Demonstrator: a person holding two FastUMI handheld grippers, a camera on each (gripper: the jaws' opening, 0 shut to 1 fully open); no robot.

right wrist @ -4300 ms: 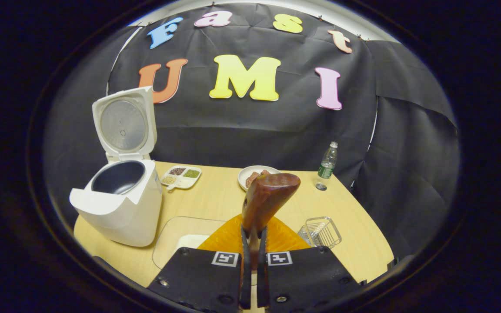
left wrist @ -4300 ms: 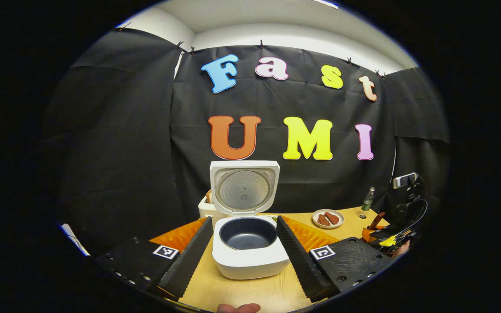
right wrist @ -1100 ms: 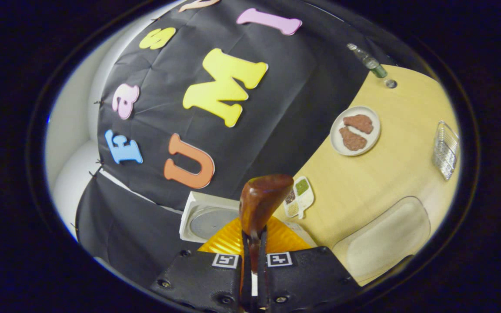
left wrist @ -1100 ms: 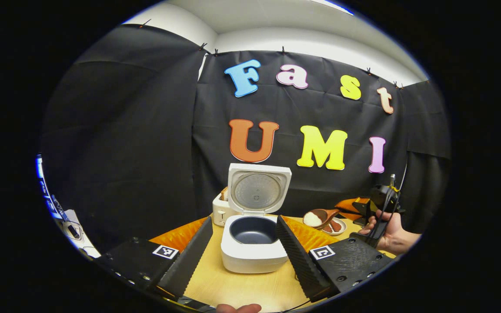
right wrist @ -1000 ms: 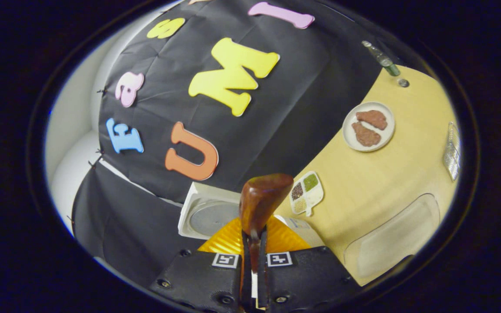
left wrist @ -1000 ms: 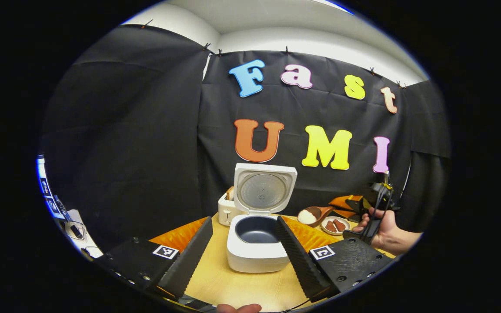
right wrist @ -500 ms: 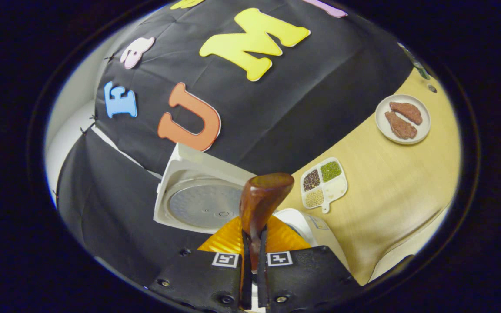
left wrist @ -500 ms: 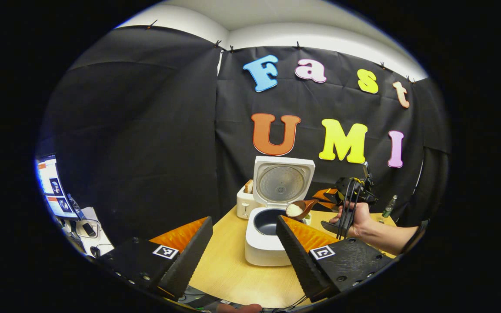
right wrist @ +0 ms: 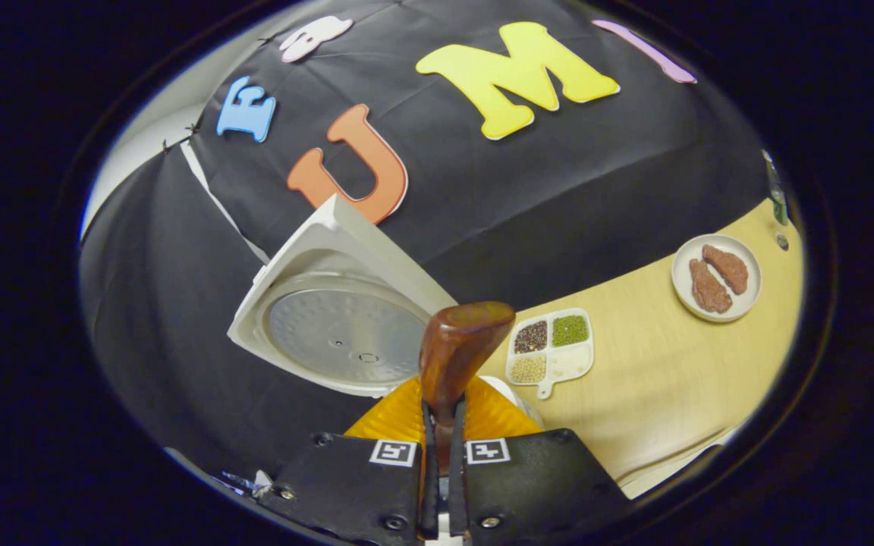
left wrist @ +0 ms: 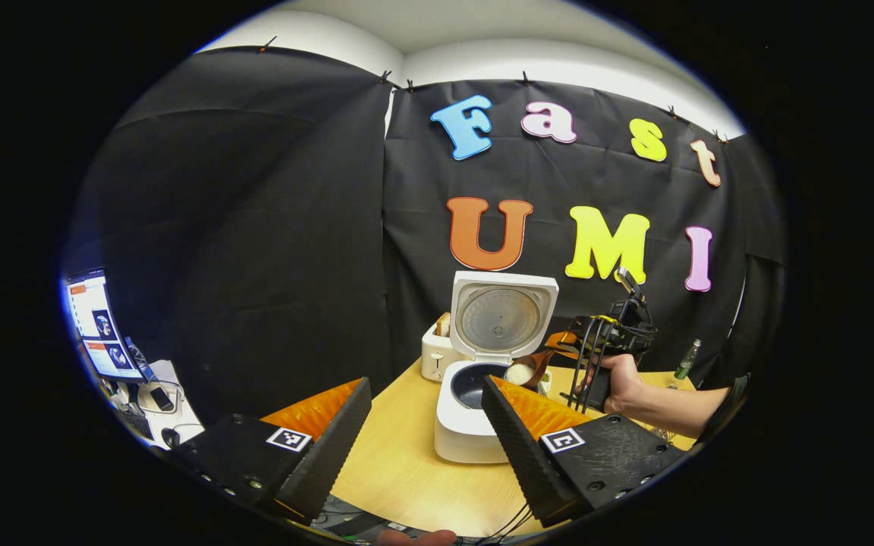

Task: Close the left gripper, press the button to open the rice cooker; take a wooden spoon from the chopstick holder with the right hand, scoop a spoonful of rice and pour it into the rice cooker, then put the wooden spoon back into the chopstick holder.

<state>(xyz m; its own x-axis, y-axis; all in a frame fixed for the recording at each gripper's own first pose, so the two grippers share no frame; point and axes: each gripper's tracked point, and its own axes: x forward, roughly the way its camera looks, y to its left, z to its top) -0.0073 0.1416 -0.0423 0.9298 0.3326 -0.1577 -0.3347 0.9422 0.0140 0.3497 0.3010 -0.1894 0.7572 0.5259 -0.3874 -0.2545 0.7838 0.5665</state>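
Over the cooker point(left wrist: 475, 413), lid point(left wrist: 501, 317) raised, the spoon point(left wrist: 526, 370) carries rice above the pot's right rim. The right gripper point(right wrist: 442, 447) is clamped on the spoon's handle, both fingers pressing it; a hand point(left wrist: 619, 379) holds that gripper right of the cooker. The left gripper point(left wrist: 425, 432) stands near the cooker, fingers spread wide apart. A toaster point(left wrist: 435, 353) stands just behind-left of the cooker.

Looks like a staged recording booth, not a real kitchen: black cloth wall point(left wrist: 255, 227) clipped up around a wooden counter point(left wrist: 399, 462), a computer monitor point(left wrist: 92, 318) glowing just outside, kitchen props like a toaster point(left wrist: 435, 355).
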